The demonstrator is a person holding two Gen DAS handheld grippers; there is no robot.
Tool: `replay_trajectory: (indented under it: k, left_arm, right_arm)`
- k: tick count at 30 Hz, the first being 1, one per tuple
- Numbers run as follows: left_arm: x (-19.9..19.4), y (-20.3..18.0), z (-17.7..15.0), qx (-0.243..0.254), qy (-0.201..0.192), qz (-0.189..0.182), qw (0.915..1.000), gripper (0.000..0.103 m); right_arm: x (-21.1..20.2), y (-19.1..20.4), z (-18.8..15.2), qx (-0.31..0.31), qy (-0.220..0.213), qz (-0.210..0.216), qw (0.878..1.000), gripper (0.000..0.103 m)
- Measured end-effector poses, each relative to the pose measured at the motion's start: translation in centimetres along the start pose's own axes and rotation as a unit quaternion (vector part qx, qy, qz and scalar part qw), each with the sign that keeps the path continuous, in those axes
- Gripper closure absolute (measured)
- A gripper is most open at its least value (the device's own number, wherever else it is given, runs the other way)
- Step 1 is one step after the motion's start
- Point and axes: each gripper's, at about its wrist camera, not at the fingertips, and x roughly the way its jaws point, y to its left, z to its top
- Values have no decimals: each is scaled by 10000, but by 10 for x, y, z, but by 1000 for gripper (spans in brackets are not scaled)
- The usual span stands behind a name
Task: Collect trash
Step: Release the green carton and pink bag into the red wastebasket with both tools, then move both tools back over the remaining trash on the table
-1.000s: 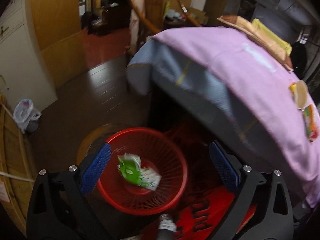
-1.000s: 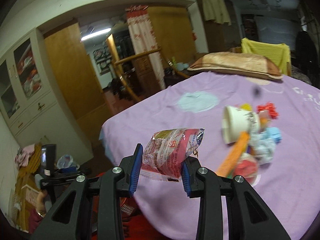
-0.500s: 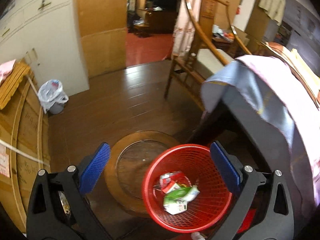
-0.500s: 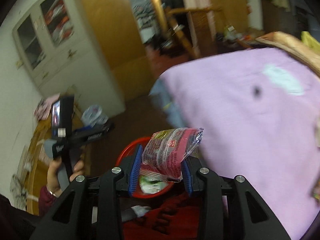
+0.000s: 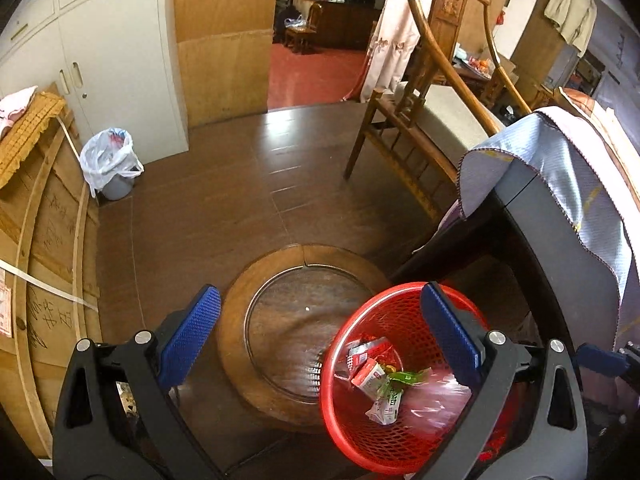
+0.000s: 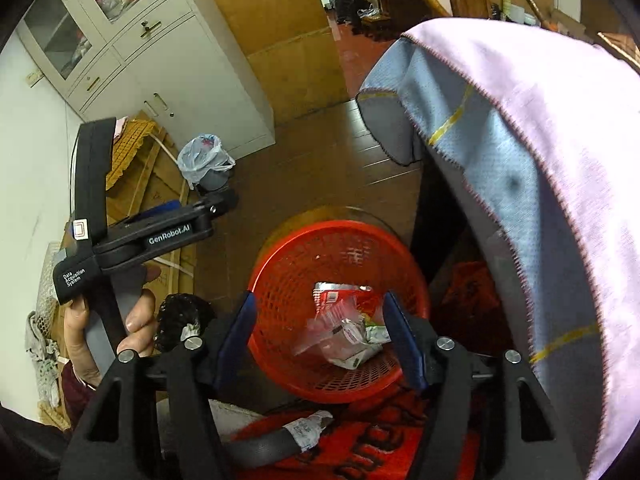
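Note:
A red mesh basket (image 6: 280,280) stands on the floor beside the table; it also shows in the left wrist view (image 5: 360,432). Wrappers lie in it: a pink snack bag (image 6: 320,338), a red-white packet (image 6: 336,294) and a green-white wrapper (image 5: 386,398). My right gripper (image 6: 320,336) is open and empty, right above the basket. My left gripper (image 5: 320,340) is open and empty, to the left of the basket and higher; it appears held in a hand in the right wrist view (image 6: 160,232).
The table with a pink and blue cloth (image 6: 540,160) stands right of the basket. A round wooden board (image 5: 296,320) lies on the floor under it. A wooden chair (image 5: 420,120), a white cabinet (image 5: 100,60) and a small bin with a plastic bag (image 5: 110,164) stand further off.
My right gripper swung from the table to above the basket, opened and dropped the pink snack bag into it. My left gripper drew back to the left, still open.

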Motion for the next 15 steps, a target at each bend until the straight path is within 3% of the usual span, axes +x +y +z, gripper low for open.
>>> replay_trajectory:
  k: [8, 15]
  left_arm:
    - [-17, -12, 2, 125, -128, -96, 9998, 7]
    - [-57, -55, -4, 619, -487, -240, 9966, 7]
  right_arm:
    - [-38, -12, -4, 156, -485, -205, 9985, 37]
    - [-92, -24, -23, 274, -1171, -432, 9918, 32]
